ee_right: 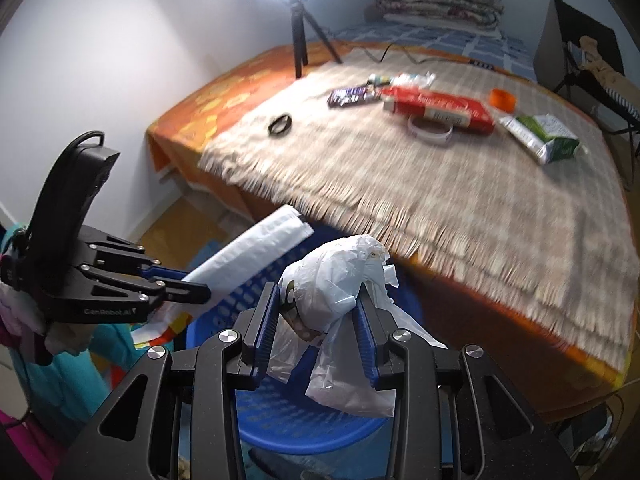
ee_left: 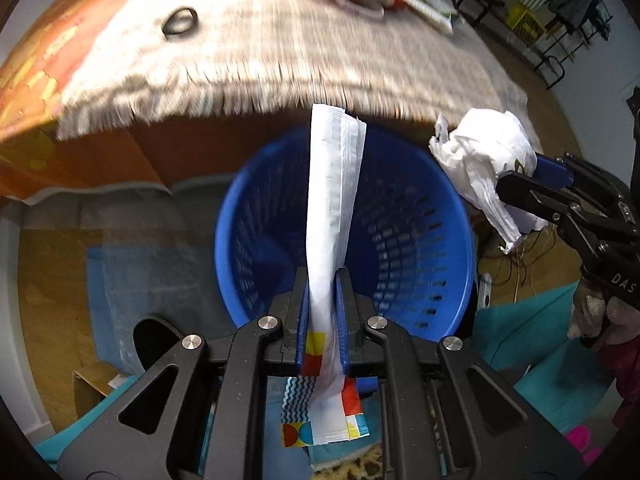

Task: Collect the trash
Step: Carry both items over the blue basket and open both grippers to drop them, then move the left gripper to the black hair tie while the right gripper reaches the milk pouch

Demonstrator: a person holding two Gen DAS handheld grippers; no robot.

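Left tongs [ee_left: 323, 280] pinch wrapper [ee_left: 334, 184] over basket [ee_left: 404, 240].

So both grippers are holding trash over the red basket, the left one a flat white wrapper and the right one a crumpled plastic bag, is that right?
Not quite: the basket is blue, not red, as the left wrist view shows. The rest holds: the left gripper is shut on the flat white wrapper, and the right gripper is shut on the crumpled plastic bag, both over the basket.

Home bedroom — bed [ee_right: 460, 52], folded blanket [ee_right: 438, 2].
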